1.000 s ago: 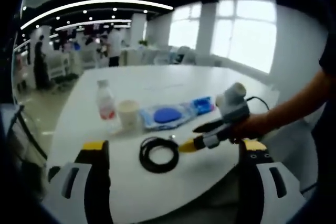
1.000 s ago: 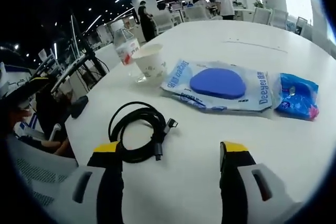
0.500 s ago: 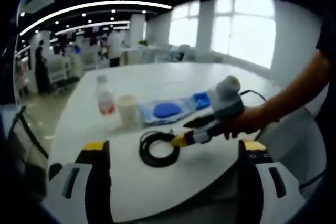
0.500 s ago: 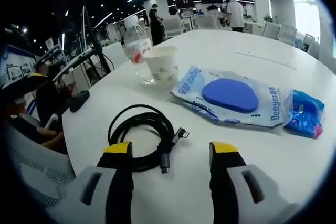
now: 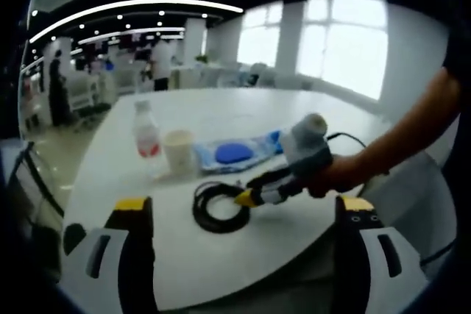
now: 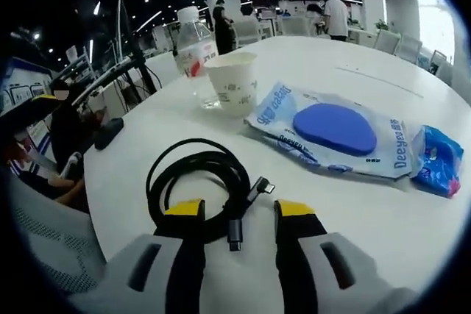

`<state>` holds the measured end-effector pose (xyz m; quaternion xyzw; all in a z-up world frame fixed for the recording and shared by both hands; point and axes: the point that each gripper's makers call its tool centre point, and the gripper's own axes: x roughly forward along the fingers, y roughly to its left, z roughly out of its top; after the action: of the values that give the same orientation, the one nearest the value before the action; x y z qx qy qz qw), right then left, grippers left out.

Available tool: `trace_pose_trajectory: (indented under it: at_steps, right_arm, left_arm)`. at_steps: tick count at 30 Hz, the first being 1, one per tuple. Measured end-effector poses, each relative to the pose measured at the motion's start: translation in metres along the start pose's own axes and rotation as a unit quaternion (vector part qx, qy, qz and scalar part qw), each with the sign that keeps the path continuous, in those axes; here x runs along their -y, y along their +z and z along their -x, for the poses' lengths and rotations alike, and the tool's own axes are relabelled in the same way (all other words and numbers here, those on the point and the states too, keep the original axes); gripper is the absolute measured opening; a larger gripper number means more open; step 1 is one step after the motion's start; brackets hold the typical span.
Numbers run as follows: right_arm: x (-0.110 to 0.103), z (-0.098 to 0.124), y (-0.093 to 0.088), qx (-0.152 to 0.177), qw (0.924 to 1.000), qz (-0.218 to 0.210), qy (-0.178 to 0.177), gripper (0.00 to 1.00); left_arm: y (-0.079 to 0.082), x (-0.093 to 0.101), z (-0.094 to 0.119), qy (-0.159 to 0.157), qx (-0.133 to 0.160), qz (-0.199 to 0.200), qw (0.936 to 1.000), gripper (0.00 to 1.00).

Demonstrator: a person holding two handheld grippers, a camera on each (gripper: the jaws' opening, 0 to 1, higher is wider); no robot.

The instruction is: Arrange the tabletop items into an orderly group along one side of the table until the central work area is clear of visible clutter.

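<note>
One coiled black cable [image 6: 197, 182] lies on the white surface [image 6: 353, 211] near its close edge, its two plug ends pointing out of the coil toward the wipes. The right claw [image 6: 230, 212] is right over that plug side of the coil, its two yellow-tipped jaws narrowed to a small gap with a plug end between them; whether they already pinch it cannot be told. In the left gripper view the same claw reaches in from the right, held by a hand [image 5: 335, 174], its tip at the cable's [image 5: 219, 207] rim.

Beyond the cable stand one paper cup [image 6: 231, 81] and, just behind it, one clear bottle [image 6: 196, 48] with a red label. To the cup's right lies one flat wipes pack [image 6: 331, 131] with a blue oval lid, and just past that one small blue packet [image 6: 439, 170].

The left claw [image 5: 241, 215] hangs back at the surface's edge, jaws wide apart and holding nothing.
</note>
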<state>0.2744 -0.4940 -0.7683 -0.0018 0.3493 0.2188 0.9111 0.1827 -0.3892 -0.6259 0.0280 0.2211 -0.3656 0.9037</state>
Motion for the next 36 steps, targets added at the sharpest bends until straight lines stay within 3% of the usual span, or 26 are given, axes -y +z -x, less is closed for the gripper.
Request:
trace_pose_trajectory:
  at_steps: [6, 10, 17, 23, 25, 36]
  right_arm:
    - [0.003, -0.002, 0.003, -0.002, 0.9999, -0.010, -0.008, 0.28]
    - [-0.002, -0.005, 0.004, 0.000, 0.9999, 0.005, -0.012, 0.26]
    - [-0.005, -0.007, 0.004, -0.006, 0.9995, 0.027, -0.017, 0.22]
    - [-0.001, -0.005, 0.002, -0.020, 0.9994, 0.015, -0.025, 0.12]
    - [-0.001, -0.005, 0.002, -0.020, 0.9992, 0.023, -0.026, 0.12]
    - [0.001, 0.004, 0.004, -0.015, 0.9994, -0.017, -0.027, 0.09]
  left_arm:
    - [-0.001, -0.001, 0.000, 0.006, -0.002, -0.012, 0.9999, 1.00]
    - [-0.001, -0.004, 0.001, 0.015, -0.004, -0.024, 0.9996, 0.99]
    - [-0.003, -0.007, 0.000, 0.017, -0.008, -0.001, 0.9998, 0.98]
    - [-0.004, -0.009, 0.000, 0.019, -0.010, 0.003, 0.9998, 0.98]
    - [-0.005, -0.008, 0.000, 0.018, -0.013, 0.004, 0.9998, 0.98]
    - [-0.008, -0.008, -0.001, 0.016, -0.021, 0.004, 0.9996, 0.97]
